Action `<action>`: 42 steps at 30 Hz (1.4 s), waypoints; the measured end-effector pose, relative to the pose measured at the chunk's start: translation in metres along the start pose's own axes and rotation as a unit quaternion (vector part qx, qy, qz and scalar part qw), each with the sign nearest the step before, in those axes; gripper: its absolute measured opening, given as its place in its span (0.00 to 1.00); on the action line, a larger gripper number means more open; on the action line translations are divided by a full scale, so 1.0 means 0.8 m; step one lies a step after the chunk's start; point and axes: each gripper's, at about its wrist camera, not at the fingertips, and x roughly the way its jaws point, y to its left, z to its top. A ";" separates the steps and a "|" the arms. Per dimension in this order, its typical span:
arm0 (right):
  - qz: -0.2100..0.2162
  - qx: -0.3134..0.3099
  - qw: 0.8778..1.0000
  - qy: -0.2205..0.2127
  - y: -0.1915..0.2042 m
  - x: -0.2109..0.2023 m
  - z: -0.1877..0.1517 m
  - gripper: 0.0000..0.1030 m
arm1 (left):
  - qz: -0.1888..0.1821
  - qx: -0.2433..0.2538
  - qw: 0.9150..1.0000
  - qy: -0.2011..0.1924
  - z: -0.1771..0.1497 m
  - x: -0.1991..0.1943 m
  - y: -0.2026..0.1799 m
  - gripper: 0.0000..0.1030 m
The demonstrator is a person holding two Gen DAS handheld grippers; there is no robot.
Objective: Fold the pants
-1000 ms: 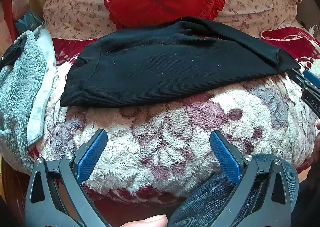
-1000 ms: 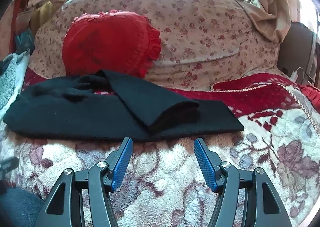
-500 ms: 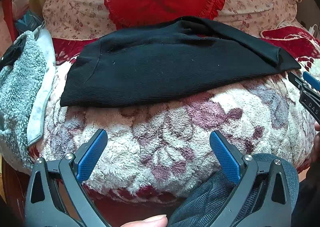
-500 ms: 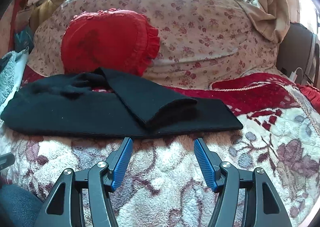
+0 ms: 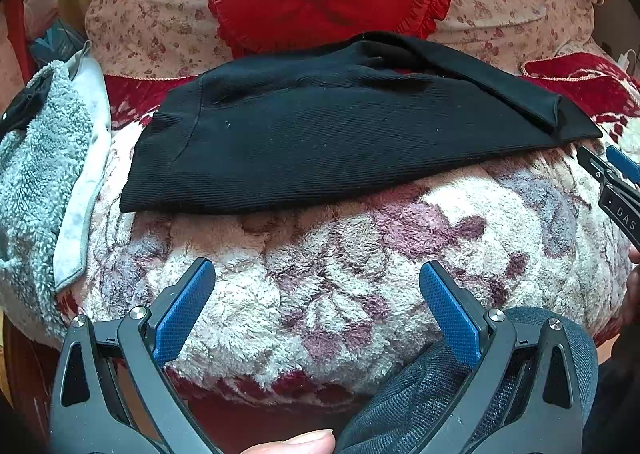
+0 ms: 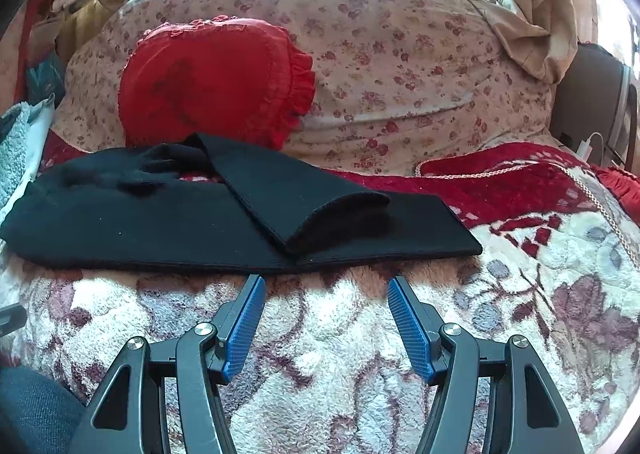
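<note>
Your left tongs (image 5: 316,286) are spread wide and hold nothing; they hover over the near edge of the blanket (image 5: 320,274), with your knee (image 5: 420,394) below at 5 o'clock. Your right tongs (image 6: 326,290) are also wide and empty, their tips just short of the pants' near hem. In the left view, the right tongs (image 5: 612,170) show at 3 o'clock, near the pants' leg end.

The pants (image 5: 340,126) lie flat across the blanket at 12 o'clock, waistband toward 9 o'clock. In the right view, the pants (image 6: 160,222) show one leg folded over the other, its cuff open toward the tongs.

A towel (image 5: 36,174) lies at 9 o'clock. Beyond the pants, a red cushion (image 6: 212,82) leans against a floral pillow (image 6: 400,54).
</note>
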 end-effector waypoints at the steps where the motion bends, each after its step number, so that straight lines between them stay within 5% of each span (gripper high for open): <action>1: 0.000 0.000 1.000 0.000 -0.001 0.000 0.000 0.61 | 0.000 0.000 1.000 0.000 0.000 0.000 0.000 0.99; 42: 0.001 -0.004 1.000 -0.006 0.005 -0.008 0.006 0.61 | 0.000 0.000 1.000 0.002 -0.001 0.003 -0.002 0.99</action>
